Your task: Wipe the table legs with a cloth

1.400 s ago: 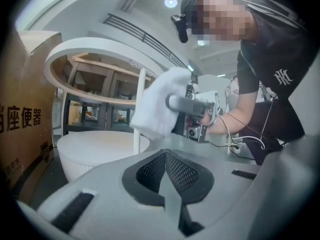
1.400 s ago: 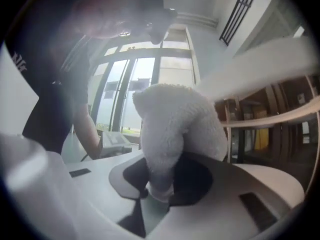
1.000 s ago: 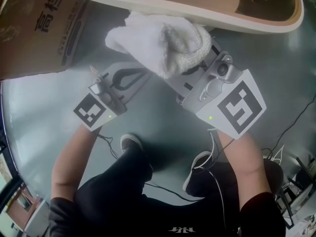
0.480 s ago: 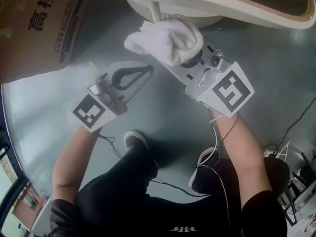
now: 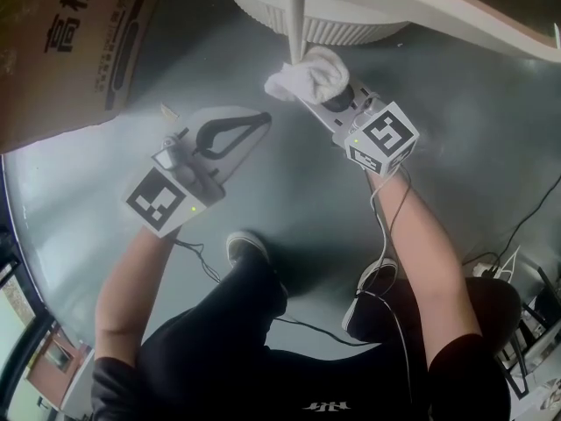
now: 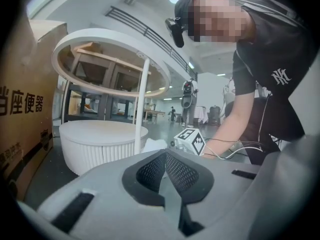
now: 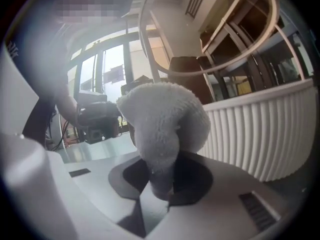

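Note:
A fluffy white cloth (image 5: pixel 308 75) is bunched in my right gripper (image 5: pixel 331 97), which is shut on it. The cloth rests against the lower part of a thin white table leg (image 5: pixel 296 23), just above the round ribbed white base (image 5: pixel 351 26). In the right gripper view the cloth (image 7: pixel 165 124) fills the jaws, and the ribbed base (image 7: pixel 265 129) stands to its right. My left gripper (image 5: pixel 261 118) hovers over the floor to the left of the leg, shut and empty. From the left gripper view the leg (image 6: pixel 141 104) rises ahead to the round table top (image 6: pixel 110 59).
A brown cardboard box (image 5: pixel 70 42) stands at the left, close to the base. The grey floor (image 5: pixel 289 200) lies below both grippers. The person's shoes (image 5: pixel 250 248) and loose cables (image 5: pixel 386 235) are underneath. The table top rim (image 5: pixel 456 20) overhangs at the top.
My right gripper has carried the cloth away from me and down to the table leg, so it looks smaller. The left gripper has stayed almost still.

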Demonstrator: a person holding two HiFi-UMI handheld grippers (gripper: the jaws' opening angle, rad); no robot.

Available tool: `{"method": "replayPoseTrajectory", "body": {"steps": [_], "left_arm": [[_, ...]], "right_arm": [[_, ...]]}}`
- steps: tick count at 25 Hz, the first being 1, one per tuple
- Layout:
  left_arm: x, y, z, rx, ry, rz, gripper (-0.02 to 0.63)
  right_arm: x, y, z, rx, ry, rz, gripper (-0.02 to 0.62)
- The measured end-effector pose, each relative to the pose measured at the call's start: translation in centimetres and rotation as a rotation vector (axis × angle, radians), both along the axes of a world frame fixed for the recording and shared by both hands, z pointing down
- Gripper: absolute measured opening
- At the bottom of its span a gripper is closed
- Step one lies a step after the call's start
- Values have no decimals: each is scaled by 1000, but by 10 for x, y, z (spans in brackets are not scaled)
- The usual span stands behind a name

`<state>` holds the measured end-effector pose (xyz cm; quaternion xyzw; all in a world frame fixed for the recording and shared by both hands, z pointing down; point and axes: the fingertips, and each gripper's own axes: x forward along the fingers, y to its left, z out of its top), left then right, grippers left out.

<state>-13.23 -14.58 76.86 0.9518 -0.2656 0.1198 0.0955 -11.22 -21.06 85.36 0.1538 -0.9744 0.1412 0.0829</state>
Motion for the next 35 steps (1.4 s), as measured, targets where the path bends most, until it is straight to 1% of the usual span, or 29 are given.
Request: {"method": "replayPoseTrajectory", "body": {"steps": [6, 10, 12, 13, 15, 17, 19, 21, 22, 24, 27, 29, 31, 33, 35], "left_arm": [[-3, 1, 2, 2, -2, -2, 5], [-3, 0, -3, 11, 7, -7, 5], [-3, -1, -7, 16, 7, -9, 5], [-2, -1, -9, 21, 7, -9, 5], [1, -2, -14, 30, 14, -11, 5], [3, -2, -19, 25, 25, -23, 5], [4, -5, -22, 21, 34, -30, 5], [7, -9, -25, 31, 34, -23, 5], [8, -10, -28, 41, 33, -18, 5], [11, -10, -34, 61, 30, -13, 5], [14, -7, -38, 79, 14, 2, 5], [14, -7, -36, 74, 7, 6, 5], [14, -7, -35, 68, 7, 7, 5], [14, -6, -35, 67, 9, 10, 5], [14, -5, -34, 63, 8, 16, 5]], "right_arm": [[2, -1, 55, -108, 104, 23, 75], [6, -2, 90, -210, 223, 33, 75], [9, -3, 97, -250, 268, 40, 75], [12, -3, 95, -253, 285, 42, 75], [21, -2, 81, -221, 291, 43, 75], [37, -10, 49, -161, 233, 69, 75], [52, -33, 1, -97, 127, 124, 75], [57, -59, -58, -28, 6, 160, 74], [55, -68, -87, 12, -46, 161, 74], [42, -73, -140, 99, -126, 131, 74], [17, -59, -199, 217, -222, 72, 74], [5, -49, -222, 265, -272, 49, 74], [-1, -42, -232, 292, -303, 36, 74], [-2, -38, -232, 322, -308, 23, 74], [-1, -34, -230, 358, -290, 4, 74]]}}
